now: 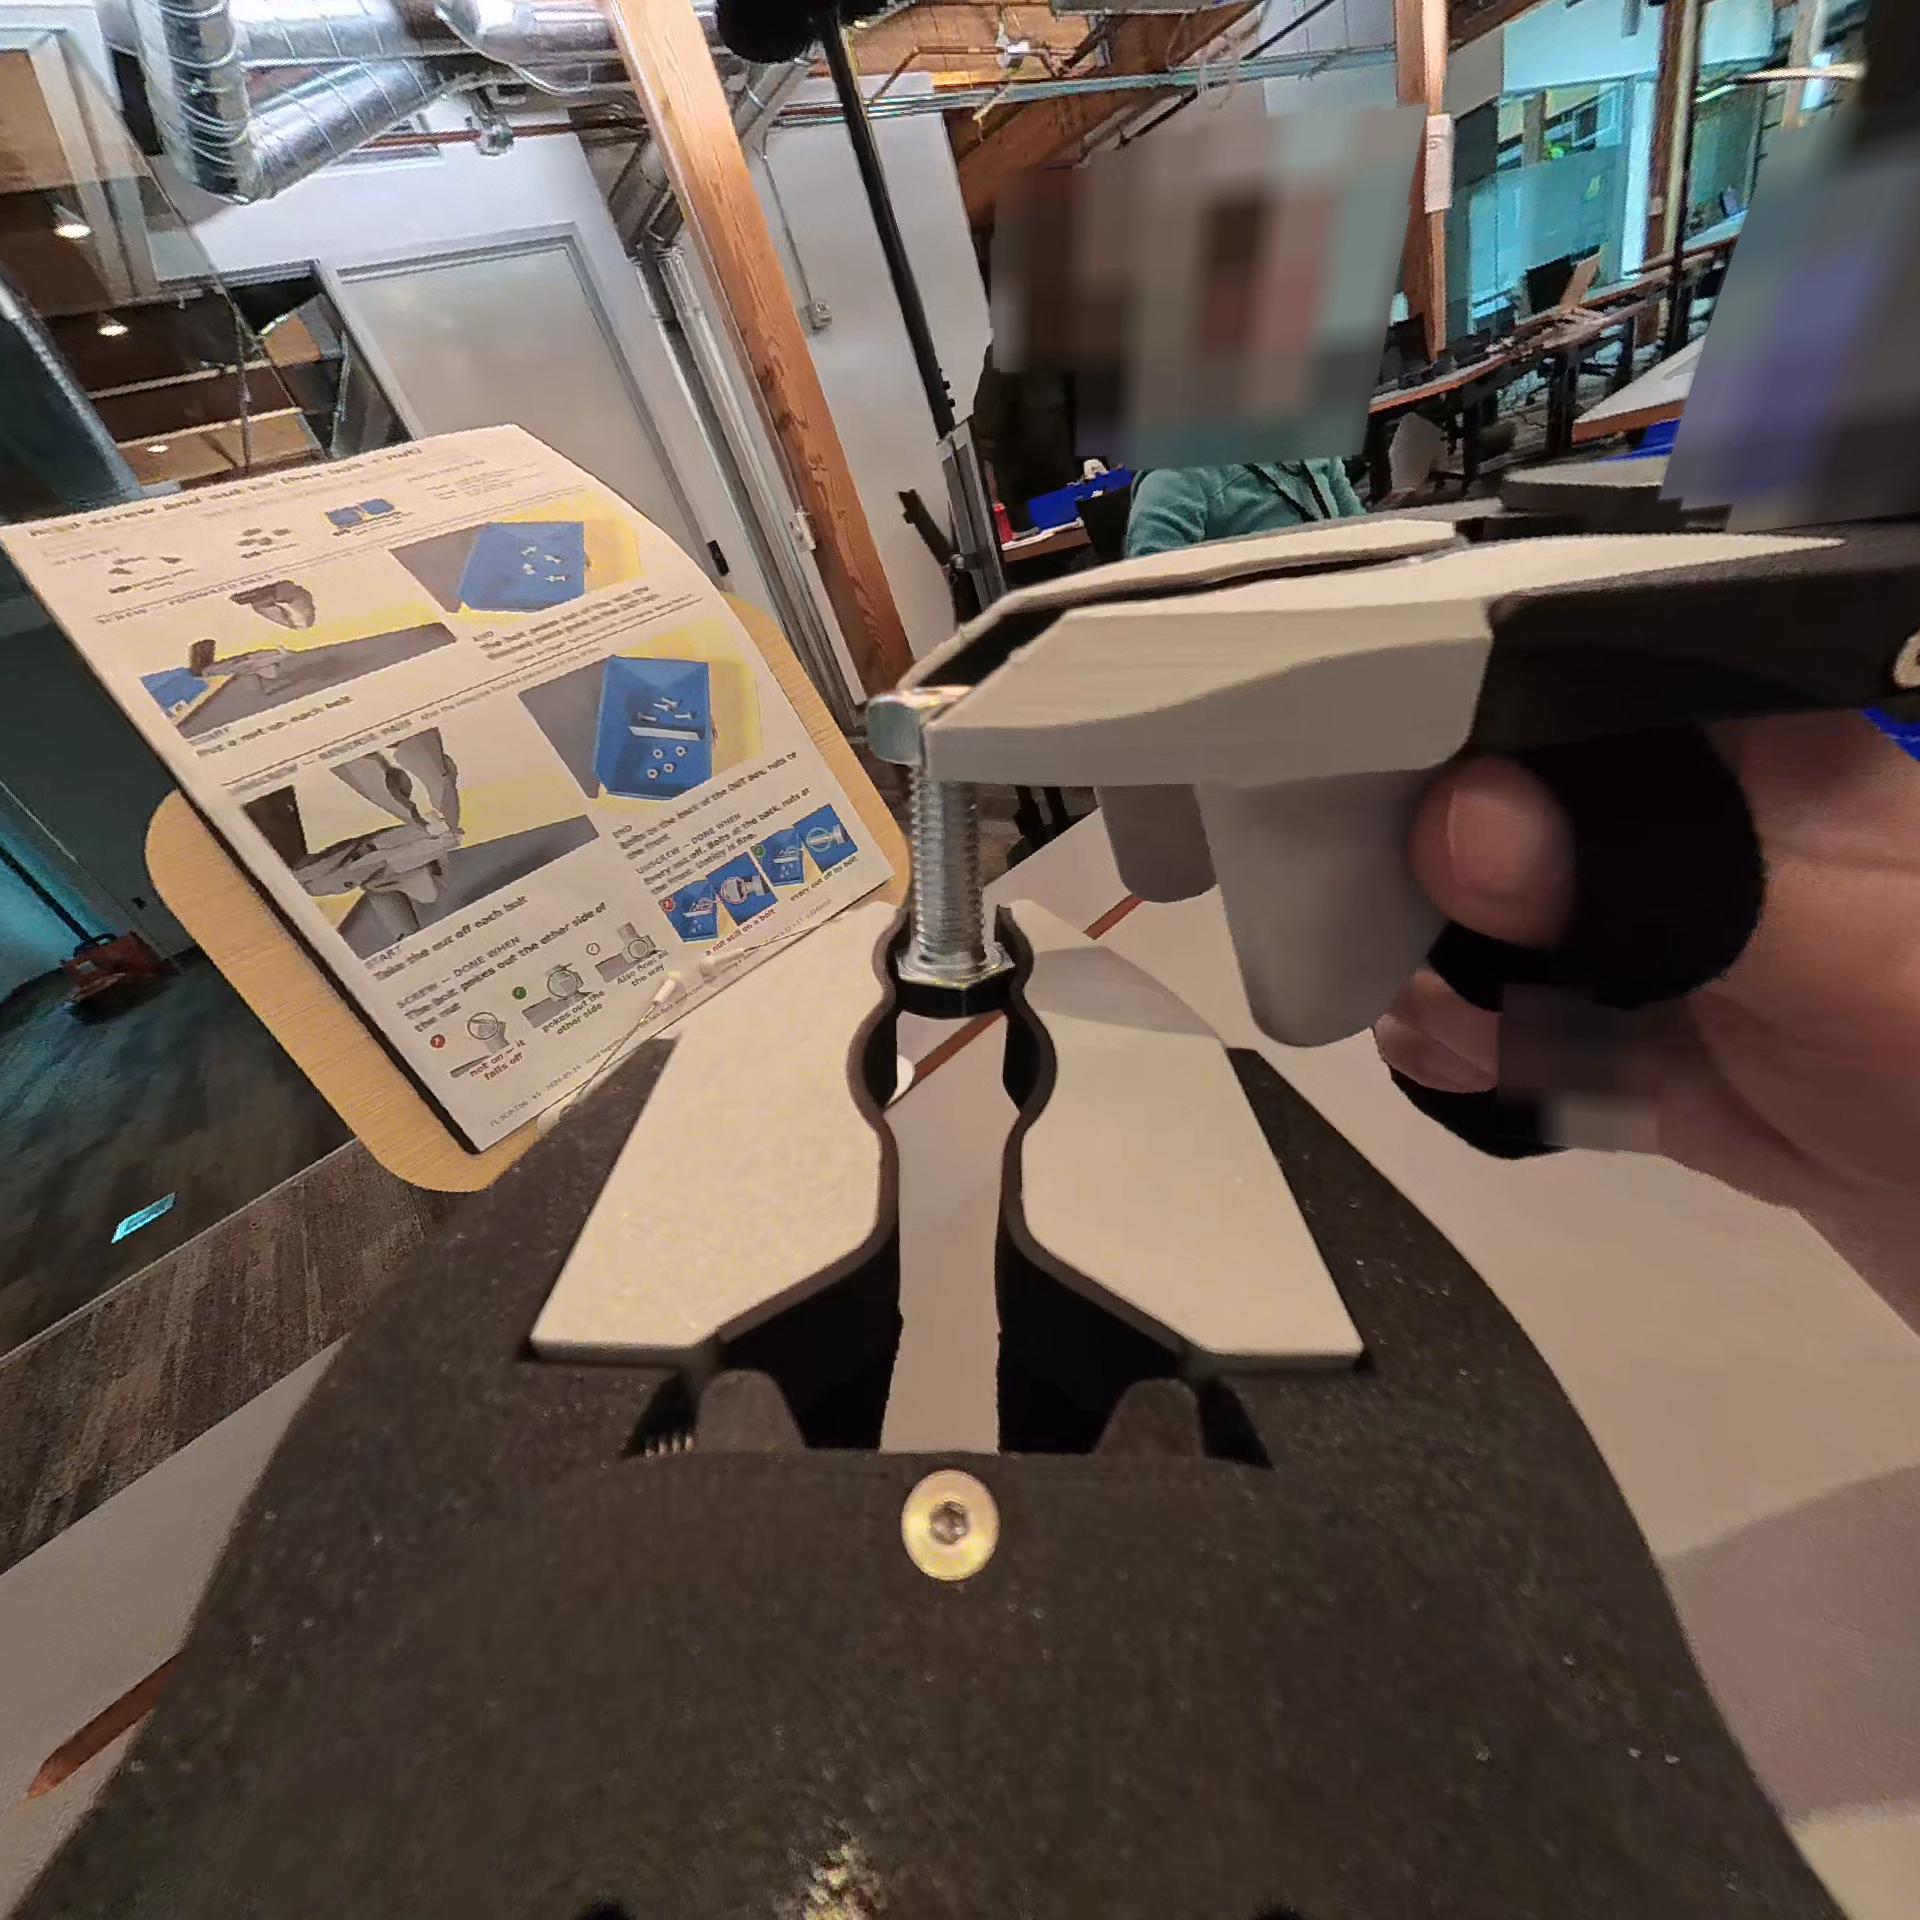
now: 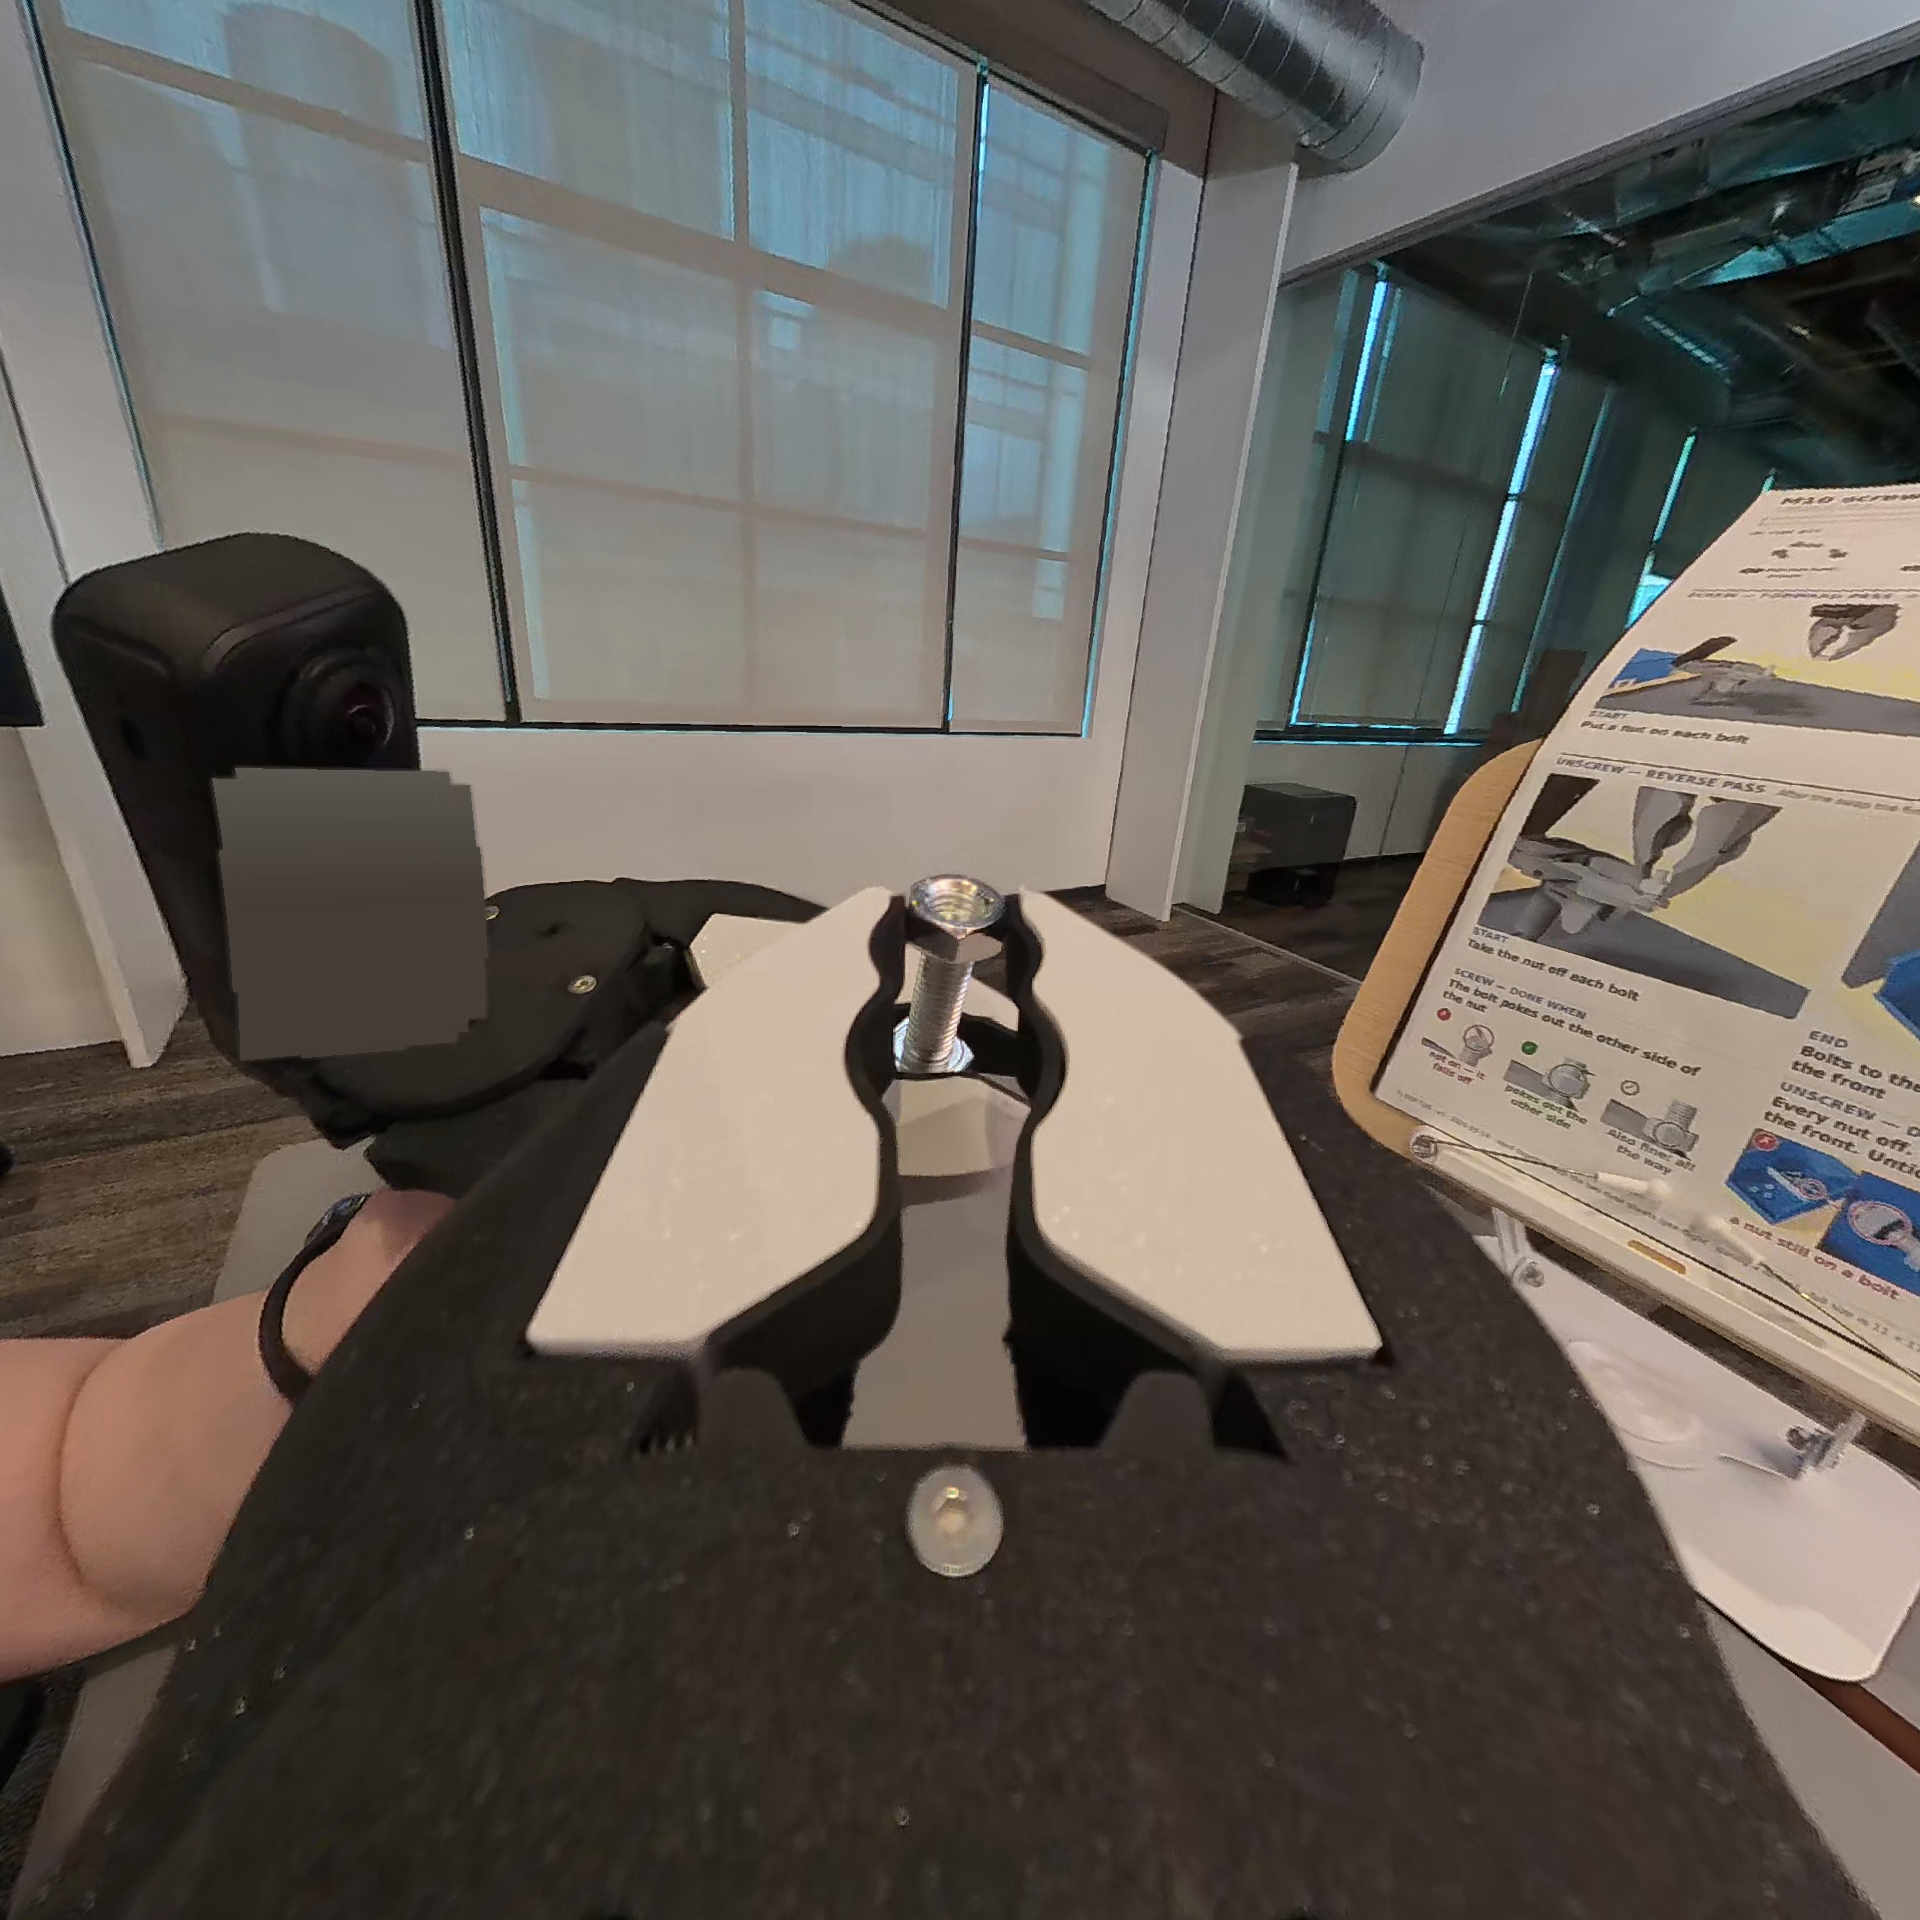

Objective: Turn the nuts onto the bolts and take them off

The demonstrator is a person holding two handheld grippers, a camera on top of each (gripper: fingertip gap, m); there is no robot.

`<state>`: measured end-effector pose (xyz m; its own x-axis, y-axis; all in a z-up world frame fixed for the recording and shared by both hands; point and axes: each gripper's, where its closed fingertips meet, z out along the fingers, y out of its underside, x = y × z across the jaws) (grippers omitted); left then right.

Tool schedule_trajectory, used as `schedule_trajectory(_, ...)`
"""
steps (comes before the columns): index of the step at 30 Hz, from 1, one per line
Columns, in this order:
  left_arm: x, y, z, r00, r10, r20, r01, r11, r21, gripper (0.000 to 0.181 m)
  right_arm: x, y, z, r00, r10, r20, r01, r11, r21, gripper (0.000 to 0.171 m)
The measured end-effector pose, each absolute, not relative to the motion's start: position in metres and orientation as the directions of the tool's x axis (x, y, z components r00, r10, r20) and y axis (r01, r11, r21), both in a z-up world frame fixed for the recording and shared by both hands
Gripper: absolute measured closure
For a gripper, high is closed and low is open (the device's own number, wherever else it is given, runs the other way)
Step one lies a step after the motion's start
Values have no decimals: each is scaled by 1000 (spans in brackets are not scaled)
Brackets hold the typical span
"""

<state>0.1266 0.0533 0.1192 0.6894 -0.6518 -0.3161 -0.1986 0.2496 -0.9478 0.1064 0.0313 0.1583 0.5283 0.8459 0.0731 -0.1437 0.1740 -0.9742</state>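
Observation:
A silver bolt point(image 1: 943, 862) stands upright in the air, head up. My left gripper point(image 1: 951, 935) is shut on the hex nut point(image 1: 951, 971) at the bolt's lower end. My right gripper point(image 1: 925, 696) comes in from the right, held by a hand point(image 1: 1662, 987), and is shut on the bolt head point(image 1: 896, 727). In the right wrist view my right gripper point(image 2: 954, 920) clamps the head of the bolt point(image 2: 935, 997). The nut point(image 2: 932, 1058) sits at the bottom of the thread. The left gripper's black body point(image 2: 582, 977) and camera point(image 2: 239, 675) lie behind it to the left.
An instruction sheet on a wooden board point(image 1: 447, 748) leans at the left, and shows at the right in the right wrist view point(image 2: 1683, 935). A white table point(image 1: 1455, 1299) lies below. A person in teal point(image 1: 1236, 499) sits far back. A forearm point(image 2: 125, 1455) is at lower left. My right fingertips sit around 5 cm from my left ones.

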Motion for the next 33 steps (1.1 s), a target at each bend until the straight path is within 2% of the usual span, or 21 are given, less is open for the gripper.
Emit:
schedule_trajectory(6, 134, 26, 123, 498, -816, -293, -175, 236, -956, 166, 107, 10, 165, 293, 939, 179, -131, 225, -965, 154)
schedule_trajectory(9, 141, -2, 117, 297, -919, -261, -194, 210, -958, 166, 112, -8, 169, 123, 973, 197, -171, 216, -961, 154)
schedule_trajectory(11, 145, -21, 115, 190, -959, -209, -182, 175, -967, 166, 119, -8, 171, 96, 972, 215, -197, 230, -953, 154)
schedule_trajectory(13, 144, -17, 124, 236, -958, -162, -120, 136, -983, 166, 126, -11, 173, 41, 978, 206, -229, 209, -951, 154)
schedule_trajectory(16, 143, -9, 117, 234, -963, -135, -142, 104, -984, 166, 136, -11, 180, -6, 985, 172, -287, 163, -944, 154)
schedule_trajectory(19, 141, 1, 114, 259, -957, -131, -149, 94, -984, 166, 141, -10, 177, 5, 972, 234, -273, 226, -935, 154)
schedule_trajectory(24, 139, 13, 110, 315, -935, -162, -171, 111, -979, 166, 145, 19, 140, 161, 835, 527, -29, 537, -843, 154)
schedule_trajectory(29, 140, 10, 108, 309, -939, -151, -181, 97, -979, 166, 187, 40, 125, 282, 883, 375, 108, 359, -927, 154)
schedule_trajectory(31, 139, 8, 110, 313, -935, -166, -184, 112, -977, 166, 222, 20, 123, 323, 870, 373, 253, 301, -920, 154)
schedule_trajectory(33, 140, 3, 111, 295, -940, -171, -187, 118, -975, 166, 275, 2, 107, 349, 845, 405, 475, 213, -854, 154)
